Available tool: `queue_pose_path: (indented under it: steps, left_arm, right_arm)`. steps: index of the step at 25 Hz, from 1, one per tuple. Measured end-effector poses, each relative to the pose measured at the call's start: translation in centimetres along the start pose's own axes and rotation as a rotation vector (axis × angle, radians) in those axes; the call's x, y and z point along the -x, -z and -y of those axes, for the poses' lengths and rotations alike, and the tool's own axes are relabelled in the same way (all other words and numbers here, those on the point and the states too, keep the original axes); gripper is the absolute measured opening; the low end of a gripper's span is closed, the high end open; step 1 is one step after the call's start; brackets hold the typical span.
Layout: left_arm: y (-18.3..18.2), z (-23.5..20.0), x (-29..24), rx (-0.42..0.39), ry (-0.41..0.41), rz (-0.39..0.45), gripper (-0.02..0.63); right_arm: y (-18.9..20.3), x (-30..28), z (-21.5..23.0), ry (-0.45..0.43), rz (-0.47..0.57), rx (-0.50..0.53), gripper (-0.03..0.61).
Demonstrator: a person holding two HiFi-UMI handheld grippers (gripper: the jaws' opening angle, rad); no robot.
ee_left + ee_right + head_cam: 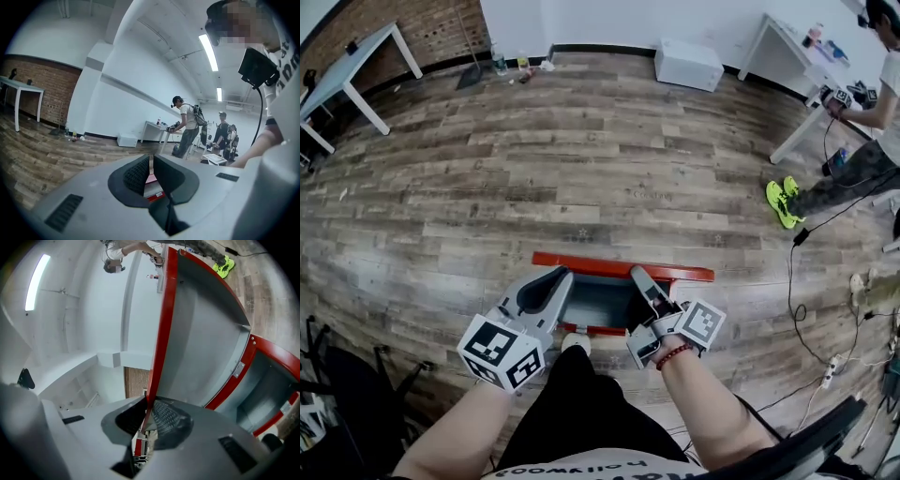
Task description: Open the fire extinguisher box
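The red fire extinguisher box point(598, 302) lies on the wooden floor just in front of my knees, its grey inside showing. Its lid point(623, 266) stands raised at the far side. In the right gripper view the lid's grey inner face point(201, 333) fills the upper right, and its red edge point(164, 333) runs down between the pads. My right gripper point(146, 411) point(639, 277) is shut on that red edge. My left gripper point(555, 277) hovers at the box's left end. Its jaws point(150, 164) stand almost together with nothing between them, the red box just visible below.
A person in bright green shoes point(783, 202) stands at the right by a white table point(787, 56). Black cables point(795, 281) and a power strip point(831, 370) lie on the floor at the right. A white case point(688, 64) sits by the far wall, another table point(347, 66) at far left.
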State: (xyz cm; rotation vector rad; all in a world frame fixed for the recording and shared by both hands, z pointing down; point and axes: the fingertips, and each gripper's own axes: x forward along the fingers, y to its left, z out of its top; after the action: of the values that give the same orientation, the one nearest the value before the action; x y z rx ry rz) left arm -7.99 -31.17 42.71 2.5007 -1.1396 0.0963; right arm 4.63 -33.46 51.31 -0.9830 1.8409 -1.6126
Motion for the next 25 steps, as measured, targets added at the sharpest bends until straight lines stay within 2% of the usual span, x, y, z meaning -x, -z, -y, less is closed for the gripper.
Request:
queue_pose_path:
  steps: [6,12,17,25]
  left_arm:
    - [-1.7,-2.6,-3.4,0.029,0.047,-0.005,0.008]
    - [-2.8,-4.0,-5.2,0.053,0.086,-0.009,0.008]
    - [-3.7,-6.0,-5.4,0.044,0.101,-0.025,0.008]
    - [-4.4,-7.0,-6.6,0.039,0.118,-0.03,0.008]
  right_arm:
    - [-1.8,-1.9,-0.4,0.025,0.055,-0.03,0.041]
    - [-3.9,-3.4,0.1,0.038,0.155,-0.118,0.032]
    - [-5.1,-4.9,0.5,0.058,0.21,-0.126,0.031]
    - [-6.4,-5.9,0.7,0.071,0.232,-0.132,0.031]
